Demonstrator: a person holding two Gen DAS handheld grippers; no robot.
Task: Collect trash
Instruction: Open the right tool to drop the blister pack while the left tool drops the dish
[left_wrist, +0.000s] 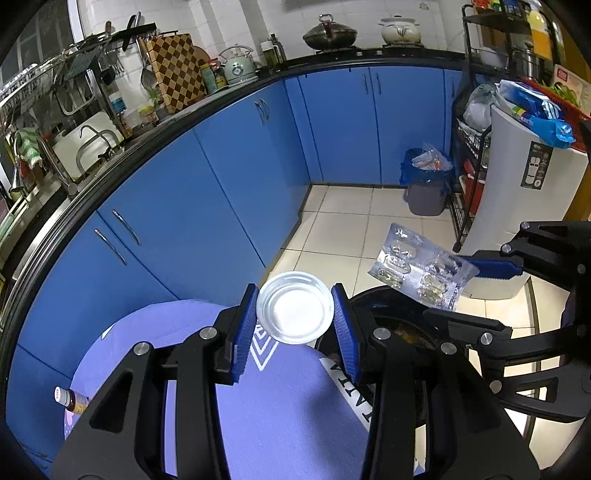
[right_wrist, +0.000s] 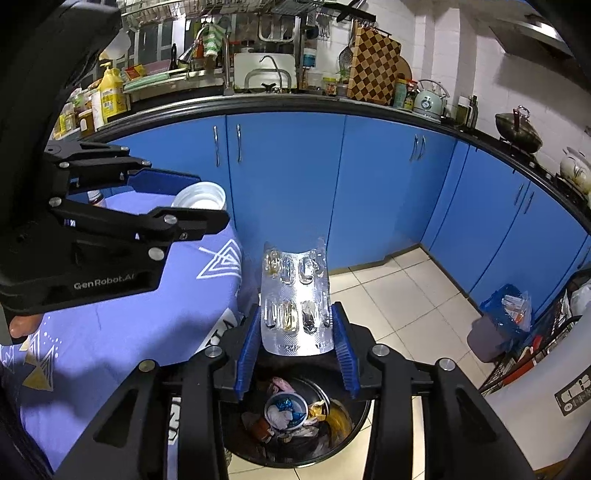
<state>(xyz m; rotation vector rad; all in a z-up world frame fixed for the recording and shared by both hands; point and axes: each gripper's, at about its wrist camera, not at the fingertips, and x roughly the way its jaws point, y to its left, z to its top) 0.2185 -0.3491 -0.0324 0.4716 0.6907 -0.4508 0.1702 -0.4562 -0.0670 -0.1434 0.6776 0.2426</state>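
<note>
A small clear plastic cup (left_wrist: 294, 312) is being held between the blue pads of the left gripper (left_wrist: 295, 325), its open mouth facing the left wrist camera and its white bottom showing through; the jaws are closed against its two sides. From the right wrist view the same cup (right_wrist: 199, 197) is being seen from the side, above the edge of the table covered by a purple cloth (right_wrist: 122, 317). A silver blister pack (right_wrist: 295, 302) is being clamped between the pads of the right gripper (right_wrist: 295, 339), which are pressing on its long edges; the sheet is being held roughly upright, with its upper corner curled and several of its pockets looking flattened or empty. In the left wrist view the blister pack (left_wrist: 421, 271) is being carried just beside the cup, apart from it, in the right gripper (left_wrist: 476, 291). Directly below the pack, a round black trash bin (right_wrist: 354, 428) is standing on the tiled floor next to the table, and wrappers, crumpled paper and a small cup are lying inside it. A brown bottle with a white cap (left_wrist: 70, 400) is standing on the cloth near the table's far edge. Farther off, a grey bin lined with a blue bag (left_wrist: 424, 181) is sitting in the corner by the blue cabinets (left_wrist: 221, 177).
</note>
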